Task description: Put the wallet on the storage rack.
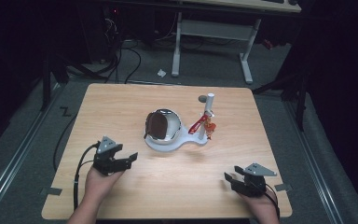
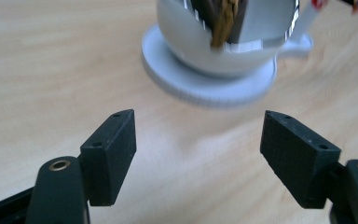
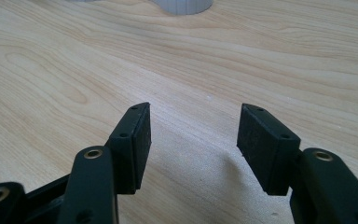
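Both grippers spread, empty: left gripper (image 1: 129,158) near bowl (image 1: 164,125), right gripper (image 1: 229,178) well apart.

Shiny silver bowl (image 1: 164,124), white stand (image 1: 179,142), black claws.

Wooden table (image 1: 121,102) — white stand (image 1: 170,142) at centre.
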### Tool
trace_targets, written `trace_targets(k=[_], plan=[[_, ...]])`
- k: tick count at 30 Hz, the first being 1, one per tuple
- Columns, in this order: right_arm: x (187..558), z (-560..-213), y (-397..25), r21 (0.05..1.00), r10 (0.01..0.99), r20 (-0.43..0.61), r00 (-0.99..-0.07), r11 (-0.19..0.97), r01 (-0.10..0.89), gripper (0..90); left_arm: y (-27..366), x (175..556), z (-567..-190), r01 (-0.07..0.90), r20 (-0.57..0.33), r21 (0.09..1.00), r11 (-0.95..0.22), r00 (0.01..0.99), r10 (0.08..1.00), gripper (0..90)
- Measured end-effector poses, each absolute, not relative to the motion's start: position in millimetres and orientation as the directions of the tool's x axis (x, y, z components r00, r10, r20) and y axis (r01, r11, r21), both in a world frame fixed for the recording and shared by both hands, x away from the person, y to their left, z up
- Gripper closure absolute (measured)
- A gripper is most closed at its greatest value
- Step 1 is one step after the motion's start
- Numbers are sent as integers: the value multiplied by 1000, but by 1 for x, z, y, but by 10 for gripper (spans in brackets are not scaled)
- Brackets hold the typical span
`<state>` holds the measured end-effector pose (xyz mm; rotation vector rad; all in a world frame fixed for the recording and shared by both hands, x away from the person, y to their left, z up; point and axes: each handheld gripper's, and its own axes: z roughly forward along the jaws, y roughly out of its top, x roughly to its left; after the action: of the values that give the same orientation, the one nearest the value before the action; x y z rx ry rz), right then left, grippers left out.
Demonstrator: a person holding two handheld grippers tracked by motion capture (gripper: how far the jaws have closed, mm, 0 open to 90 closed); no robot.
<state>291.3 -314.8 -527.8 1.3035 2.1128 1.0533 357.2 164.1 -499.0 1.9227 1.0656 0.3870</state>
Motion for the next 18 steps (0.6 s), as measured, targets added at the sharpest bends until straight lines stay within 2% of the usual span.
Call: trace_targets(k=[5, 7, 8, 10, 18], plan=[[292, -529, -313, 781, 887, -7, -462, 294, 551, 439, 184, 337, -528, 529, -95, 801, -281, 575, 812, 263], [291, -530, -311, 777, 888, -21, -460, 304, 552, 436, 198, 329, -536, 554, -132, 795, -247, 555, 821, 269], [291, -530, -311, 775, 889, -23, -457, 305, 554, 434, 204, 326, -535, 552, -166, 806, -214, 558, 813, 280], [290, -531, -312, 772, 895, -28, -446, 302, 559, 429, 210, 321, -530, 535, -175, 823, -190, 558, 811, 280], [294, -531, -312, 770, 919, -29, -393, 271, 578, 409, 208, 329, -532, 522, -149, 815, -252, 609, 779, 268]])
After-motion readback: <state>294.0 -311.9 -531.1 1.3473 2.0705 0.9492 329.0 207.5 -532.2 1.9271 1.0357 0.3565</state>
